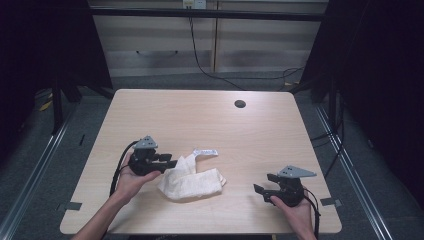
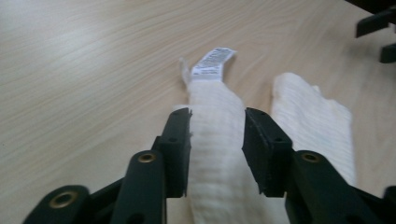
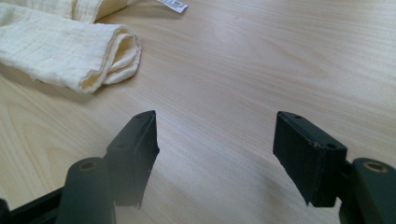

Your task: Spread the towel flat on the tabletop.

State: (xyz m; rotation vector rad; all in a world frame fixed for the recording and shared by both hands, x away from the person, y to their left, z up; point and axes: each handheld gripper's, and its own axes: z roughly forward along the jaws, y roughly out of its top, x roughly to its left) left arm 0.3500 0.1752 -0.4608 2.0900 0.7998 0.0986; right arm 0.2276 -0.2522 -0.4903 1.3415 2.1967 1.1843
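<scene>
A cream-white folded cloth (image 1: 192,181) lies on the wooden table (image 1: 200,110), its white label (image 1: 207,152) pointing away from me. My left gripper (image 1: 175,162) comes in from the cloth's left side. In the left gripper view both pads (image 2: 180,140) press on a raised fold of the cloth (image 2: 215,154), with the label (image 2: 212,60) beyond it. My right gripper (image 1: 264,184) rests near the front right of the table, apart from the cloth. Its jaws (image 3: 215,126) stand wide with bare wood between them, and the cloth's rolled end (image 3: 60,51) lies farther off at the upper left.
A dark round hole (image 1: 240,104) sits in the table near its far edge. Cables trail off each gripper toward the table's front. Pale cabinets (image 1: 210,40) stand beyond the table, over dark floor with rails on both sides.
</scene>
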